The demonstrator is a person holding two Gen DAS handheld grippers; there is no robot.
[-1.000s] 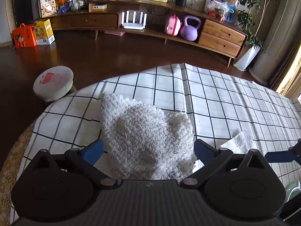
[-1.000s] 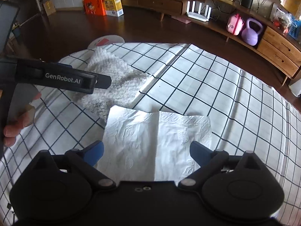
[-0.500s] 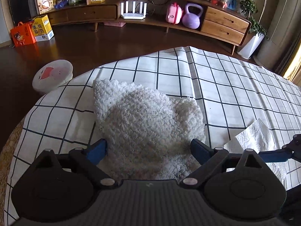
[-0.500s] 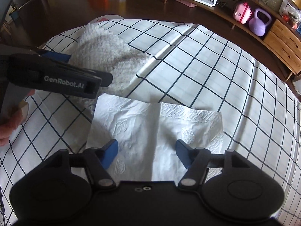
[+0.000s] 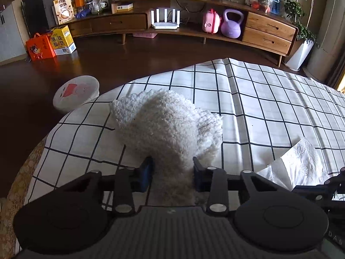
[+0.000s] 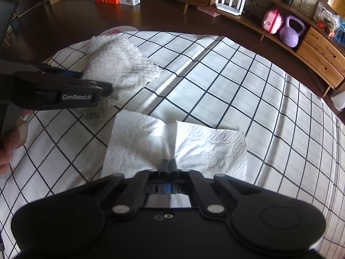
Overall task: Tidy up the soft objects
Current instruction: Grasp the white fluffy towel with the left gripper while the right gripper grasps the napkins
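Right now the white fluffy cloth [image 5: 166, 127] lies on the checked tablecloth [image 5: 258, 99] at the surface's left end, its near end pinched between the blue pads of the left hand-held gripper [image 5: 171, 174], which is clamped on it. Just to its right lies an embossed white paper napkin [image 6: 172, 142], flat on the same cloth; right hand-held gripper [image 6: 169, 168] has its fingers pressed together on the napkin's near edge at the centre fold. Left hand-held gripper's side reads "GenRobot.AI" in the right wrist view, a thumb and fingers [image 6: 13, 138] visible beneath it. Beyond the surface: dark wood floor, round white stool [image 5: 76, 91], long wooden cabinet [image 5: 269, 32] with white router [image 5: 165, 20], pink case [image 5: 211, 21], purple kettlebell [image 5: 232, 23]. Orange gift box [image 5: 41, 47] and yellow carton [image 5: 62, 40] carry Chinese print, too small to read.
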